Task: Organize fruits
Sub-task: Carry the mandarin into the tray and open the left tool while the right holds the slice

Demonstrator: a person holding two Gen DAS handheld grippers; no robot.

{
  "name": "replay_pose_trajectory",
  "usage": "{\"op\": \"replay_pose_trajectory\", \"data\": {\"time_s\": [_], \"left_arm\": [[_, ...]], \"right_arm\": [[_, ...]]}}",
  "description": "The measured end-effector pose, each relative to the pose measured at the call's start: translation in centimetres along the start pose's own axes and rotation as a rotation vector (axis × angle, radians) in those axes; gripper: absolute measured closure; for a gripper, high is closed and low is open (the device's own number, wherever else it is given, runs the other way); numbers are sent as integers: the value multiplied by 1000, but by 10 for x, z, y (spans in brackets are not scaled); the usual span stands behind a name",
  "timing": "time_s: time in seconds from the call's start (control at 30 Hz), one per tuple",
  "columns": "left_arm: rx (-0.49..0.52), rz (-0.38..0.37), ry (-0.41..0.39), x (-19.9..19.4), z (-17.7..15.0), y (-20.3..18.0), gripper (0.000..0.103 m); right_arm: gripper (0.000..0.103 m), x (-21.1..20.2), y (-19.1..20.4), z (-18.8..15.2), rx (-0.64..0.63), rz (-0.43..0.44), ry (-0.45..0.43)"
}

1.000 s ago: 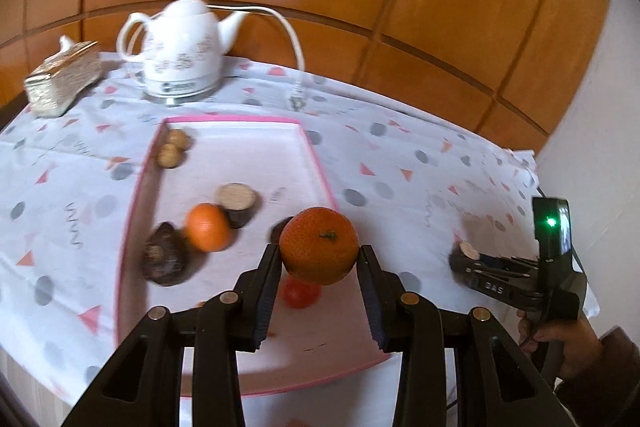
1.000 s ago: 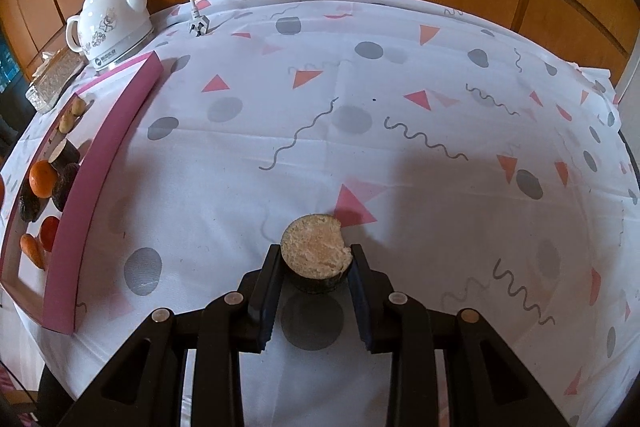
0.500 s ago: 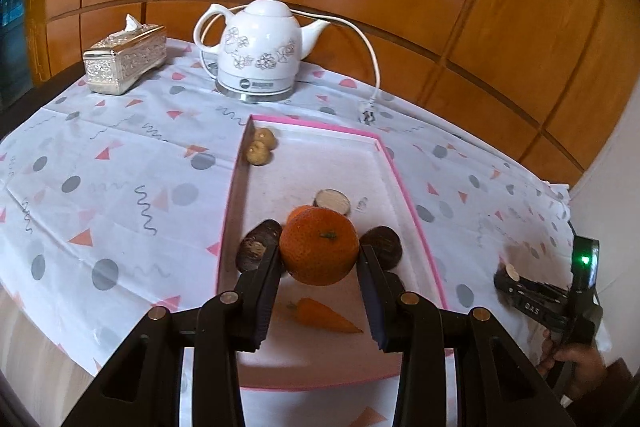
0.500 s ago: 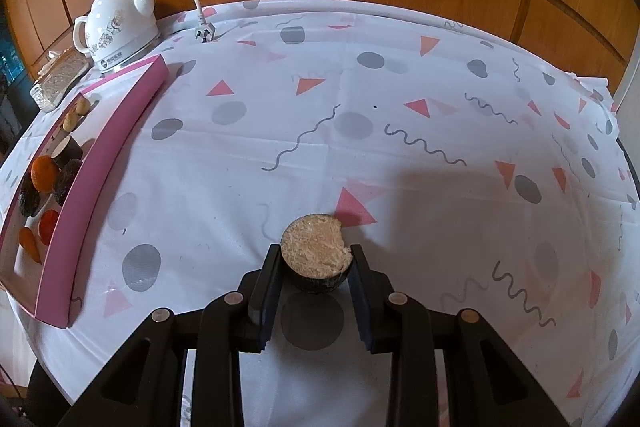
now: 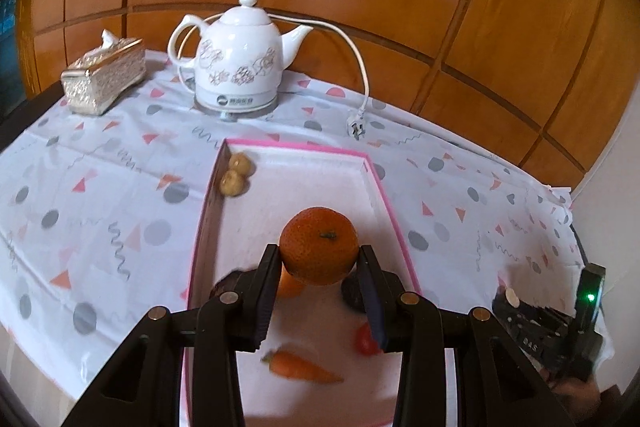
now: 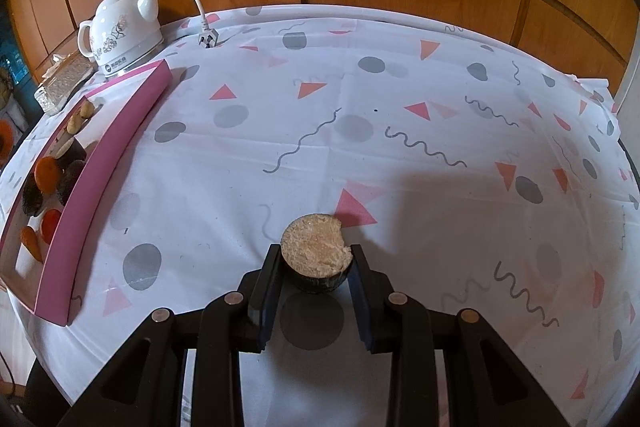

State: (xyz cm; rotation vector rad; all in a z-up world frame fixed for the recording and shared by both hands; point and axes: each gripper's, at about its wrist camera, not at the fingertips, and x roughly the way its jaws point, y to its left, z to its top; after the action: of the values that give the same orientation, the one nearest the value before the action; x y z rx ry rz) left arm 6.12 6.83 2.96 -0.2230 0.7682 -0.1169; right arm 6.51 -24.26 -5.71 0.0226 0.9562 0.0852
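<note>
Holding the orange (image 5: 319,245) over the pink tray (image 5: 394,217), my left gripper (image 5: 319,269) has free floor directly ahead. My right gripper (image 6: 312,269) clamps a cut fruit half (image 6: 316,251), tray well to its left.

An orange (image 5: 319,245) hangs over the pink tray (image 5: 392,211) of 2 longans (image 5: 237,175), carrot (image 5: 300,371).

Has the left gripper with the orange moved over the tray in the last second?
Yes. The left gripper, shut on the orange, has pushed farther along the pink tray toward the kettle; the carrot now lies below its jaws.
</note>
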Motion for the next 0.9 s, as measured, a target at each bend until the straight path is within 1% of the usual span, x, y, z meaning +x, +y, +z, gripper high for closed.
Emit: {"op": "replay_pose_trajectory", "data": {"time_s": [0.17, 0.23, 0.3, 0.37, 0.5, 0.6, 0.67, 0.73, 0.8, 0.9], "left_arm": [[5, 28, 10, 24, 12, 0, 64], [0, 53, 19, 35, 14, 3, 64], [-7, 62, 34, 44, 15, 5, 64], [-17, 90, 55, 54, 14, 8, 63], [-22, 121, 86, 67, 7, 11, 63], [-16, 130, 79, 67, 3, 12, 62], [-16, 123, 76, 66, 3, 12, 62], [-14, 123, 71, 65, 4, 10, 57], [-18, 119, 61, 60, 4, 10, 54], [-3, 121, 40, 50, 2, 5, 53]], "right_arm": [[71, 0, 0, 0, 1, 0, 1], [71, 0, 0, 0, 0, -1, 1], [71, 0, 0, 0, 0, -3, 3], [71, 0, 1, 1, 0, -5, 4], [71, 1, 2, 1, -1, -7, 7], [71, 2, 2, 2, -1, -8, 8], [71, 1, 2, 1, -2, -10, 9], [71, 2, 2, 2, -1, -10, 9], [71, 1, 2, 2, -1, -11, 10], [71, 2, 2, 2, 1, -12, 9]]}}
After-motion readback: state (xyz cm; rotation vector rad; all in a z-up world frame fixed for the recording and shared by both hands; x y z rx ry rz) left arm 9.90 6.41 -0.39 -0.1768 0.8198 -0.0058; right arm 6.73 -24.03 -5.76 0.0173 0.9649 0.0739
